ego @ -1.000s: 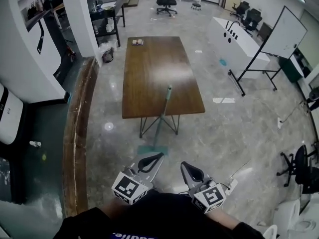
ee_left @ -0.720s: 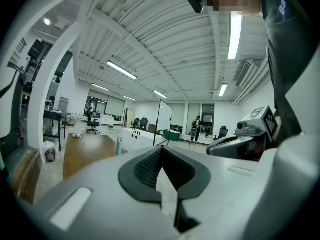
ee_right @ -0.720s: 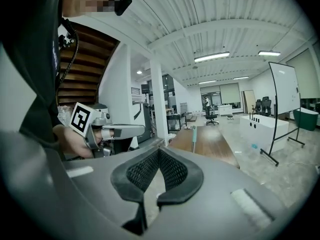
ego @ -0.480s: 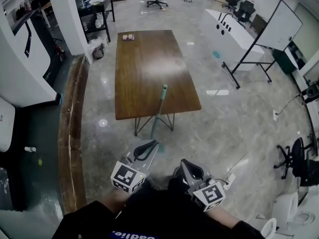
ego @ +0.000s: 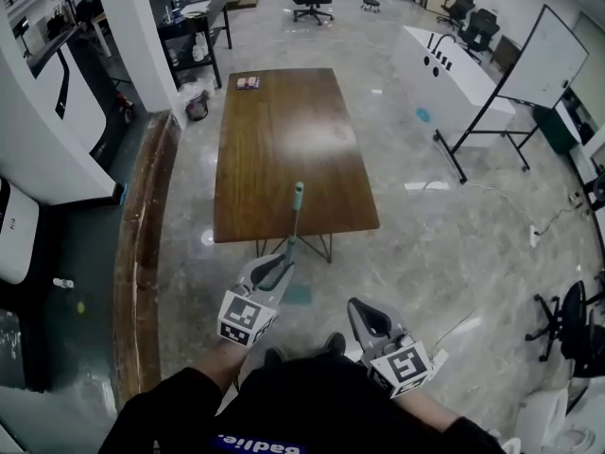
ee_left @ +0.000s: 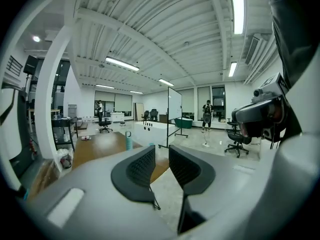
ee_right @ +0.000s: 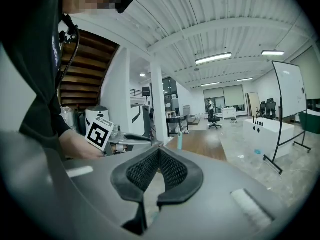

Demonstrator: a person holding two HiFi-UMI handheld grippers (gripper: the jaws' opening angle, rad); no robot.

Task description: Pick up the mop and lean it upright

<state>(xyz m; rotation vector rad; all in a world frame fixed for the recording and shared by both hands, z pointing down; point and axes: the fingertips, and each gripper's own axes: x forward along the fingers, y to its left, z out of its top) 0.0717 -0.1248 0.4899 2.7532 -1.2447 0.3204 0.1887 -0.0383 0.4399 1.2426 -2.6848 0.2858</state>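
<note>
The mop stands leaning against the near edge of the wooden table [ego: 284,140]. Its teal handle tip [ego: 298,189] is up, and its teal mop head [ego: 299,294] rests on the floor. My left gripper [ego: 277,269] is just in front of the lower shaft; its jaws are opening, with nothing between them. In the left gripper view [ee_left: 161,166] the handle tip [ee_left: 128,140] shows far off to the left. My right gripper [ego: 363,316] is low on the right, shut and empty [ee_right: 159,155]. The right gripper view also shows the mop handle [ee_right: 180,140].
A wooden ledge [ego: 142,235] runs along the left. A white counter [ego: 444,64] and a whiteboard on a stand [ego: 544,60] are on the right. Office chairs [ego: 572,324] stand at the far right, with a shelf and pillar [ego: 142,36] at the back left.
My left gripper has moved forward toward the mop's lower shaft and its jaws have parted. The mop stays leaning on the table. The right gripper has hardly moved.
</note>
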